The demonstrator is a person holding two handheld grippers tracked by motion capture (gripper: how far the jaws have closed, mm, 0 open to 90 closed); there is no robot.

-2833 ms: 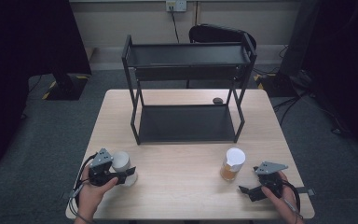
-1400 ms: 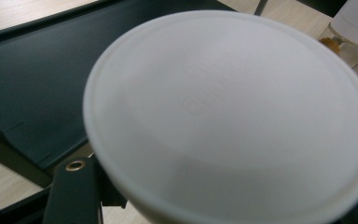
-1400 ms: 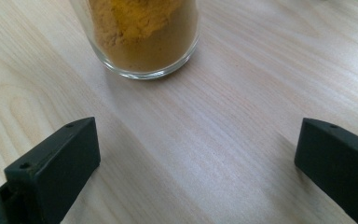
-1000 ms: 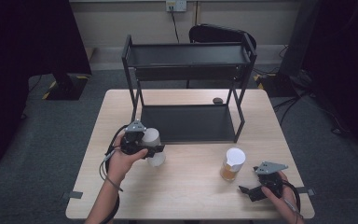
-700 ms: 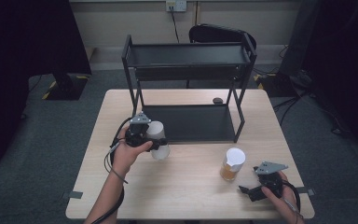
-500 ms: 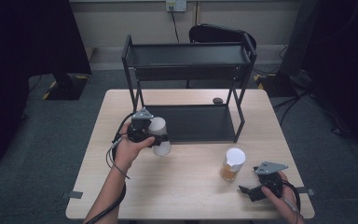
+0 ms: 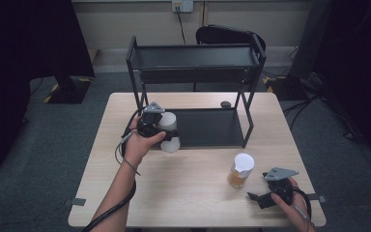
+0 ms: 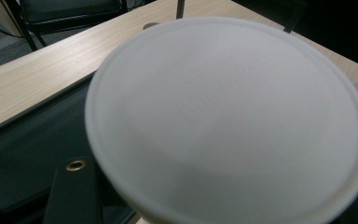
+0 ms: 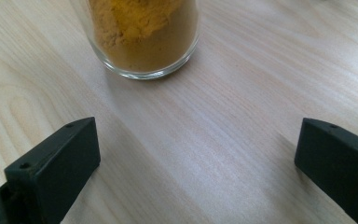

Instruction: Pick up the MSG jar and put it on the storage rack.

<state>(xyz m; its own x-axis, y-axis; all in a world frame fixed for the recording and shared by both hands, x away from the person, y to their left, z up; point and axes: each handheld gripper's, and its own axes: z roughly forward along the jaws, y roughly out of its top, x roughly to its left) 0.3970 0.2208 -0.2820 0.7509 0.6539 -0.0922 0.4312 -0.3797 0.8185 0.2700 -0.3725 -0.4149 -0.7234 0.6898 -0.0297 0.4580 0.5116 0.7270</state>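
One cup (image 7: 169, 133) is clamped in the left gripper (image 7: 150, 126) mid-frame by the rack (image 7: 193, 63), unplaced; the right gripper (image 7: 270, 192) gapes empty near the jar (image 7: 241, 170)

Two hand-held grippers: left gripper (image 7: 160, 129), right gripper (image 7: 260, 198).

One white cup (image 7: 169, 133), clamped in the left gripper's jaws, clear of the table.

One glass jar (image 7: 240, 170) with a white lid and orange-brown powder, just ahead of the right gripper's wide-apart jaws, not touching them.

One black two-tier rack (image 7: 193, 63), directly beyond the left gripper.

One small dark round object (image 7: 225, 104), past the rack's lower tray, well apart from both grippers.

One wooden table (image 7: 183, 193) under all.
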